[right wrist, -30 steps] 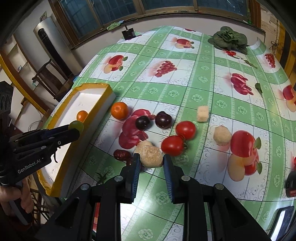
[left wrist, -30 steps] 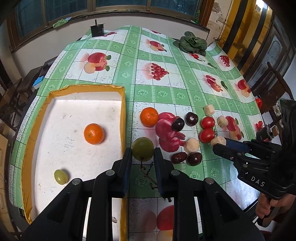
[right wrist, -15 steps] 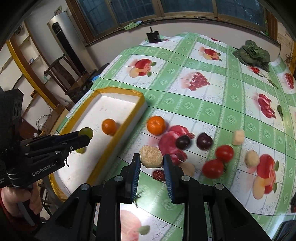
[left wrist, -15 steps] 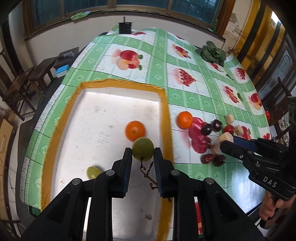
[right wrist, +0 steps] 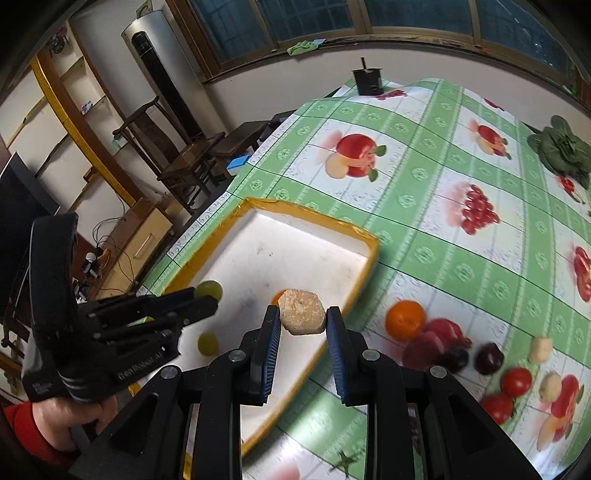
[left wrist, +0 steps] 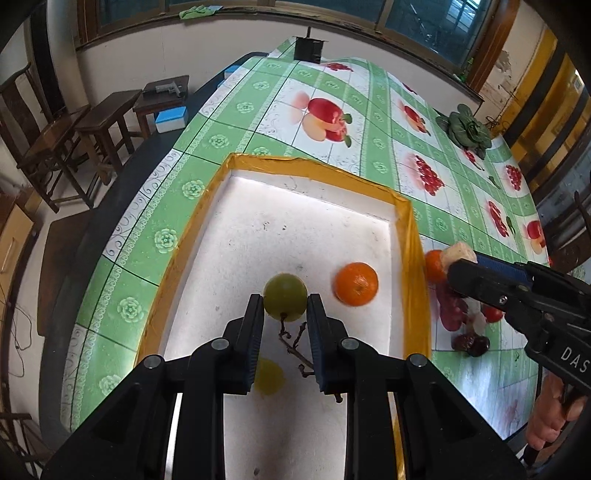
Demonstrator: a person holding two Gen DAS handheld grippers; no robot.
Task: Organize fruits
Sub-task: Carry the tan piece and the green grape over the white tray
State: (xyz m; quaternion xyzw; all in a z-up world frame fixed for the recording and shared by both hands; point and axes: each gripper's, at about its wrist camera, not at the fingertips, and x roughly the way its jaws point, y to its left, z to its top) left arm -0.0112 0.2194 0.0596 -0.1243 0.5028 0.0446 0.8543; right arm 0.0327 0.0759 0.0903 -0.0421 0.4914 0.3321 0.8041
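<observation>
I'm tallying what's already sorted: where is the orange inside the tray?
In the left wrist view the orange lies on the tray's white floor near its right wall, just right of the green grape that the left gripper holds.

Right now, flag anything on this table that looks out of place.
A bare grape stem dangles from the green grape in the left gripper. Leafy greens sit apart at the far corner. Nothing looks spilled.

White walls (left wrist: 155, 55) rise to a row of dark windows (right wrist: 424, 22) in wooden frames. Dark wooden chairs (right wrist: 173, 147) and stools (left wrist: 107, 125) stand beyond the worktop's (left wrist: 229, 110) left edge. A tall white air conditioner (right wrist: 159, 74) stands in the corner beside yellow-trimmed shelves (right wrist: 74, 107).
</observation>
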